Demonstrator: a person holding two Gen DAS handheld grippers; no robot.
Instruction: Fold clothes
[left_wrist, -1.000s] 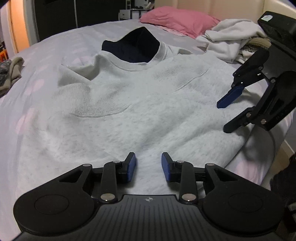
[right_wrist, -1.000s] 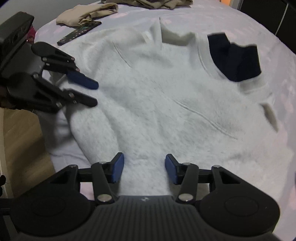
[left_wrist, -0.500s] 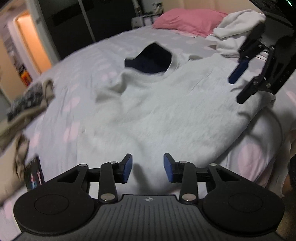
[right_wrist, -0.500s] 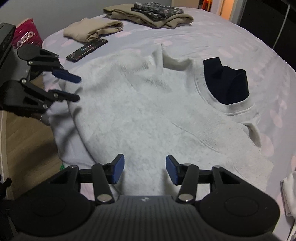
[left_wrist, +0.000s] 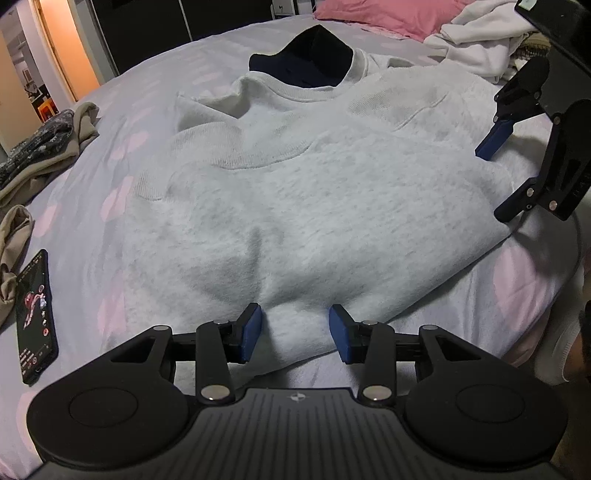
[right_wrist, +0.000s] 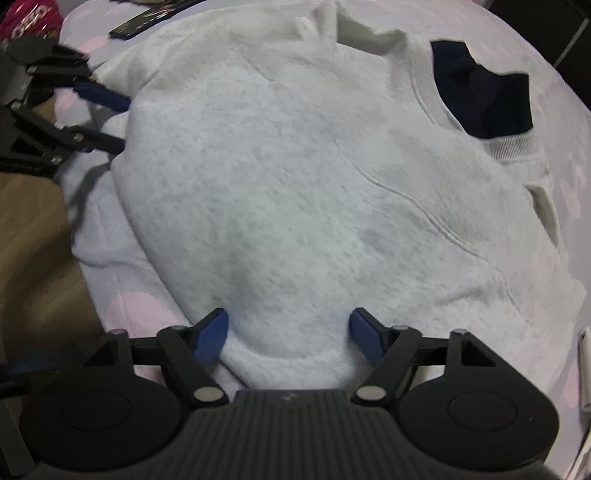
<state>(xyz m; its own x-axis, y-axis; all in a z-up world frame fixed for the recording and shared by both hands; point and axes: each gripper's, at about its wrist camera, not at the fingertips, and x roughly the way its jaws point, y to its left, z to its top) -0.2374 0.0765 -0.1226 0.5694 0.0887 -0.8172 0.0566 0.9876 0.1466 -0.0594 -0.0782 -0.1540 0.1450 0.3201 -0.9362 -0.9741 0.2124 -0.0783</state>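
Observation:
A light grey sweatshirt (left_wrist: 314, 192) lies spread on the bed, with a dark navy garment (left_wrist: 303, 59) showing in its collar. My left gripper (left_wrist: 295, 332) is open at the sweatshirt's near edge, and a bulge of that edge lies between its blue pads (left_wrist: 251, 332). My right gripper (right_wrist: 290, 334) is open too, low over the opposite side edge with the sweatshirt (right_wrist: 314, 184) between its fingers. Each gripper shows in the other view: the right gripper (left_wrist: 495, 182) at the right edge, the left gripper (right_wrist: 123, 123) at the upper left.
A phone (left_wrist: 35, 317) lies on the lilac bedsheet (left_wrist: 122, 122) to the left, near beige clothes (left_wrist: 48, 147). A pink pillow (left_wrist: 388, 14) and a white clothes pile (left_wrist: 480, 37) sit at the far end. Wooden floor (right_wrist: 33, 240) lies past the bed edge.
Both grippers rose and drew back, then dropped to the sweatshirt's edges. Their jaws stand wider than a second ago. The sweatshirt lies as before.

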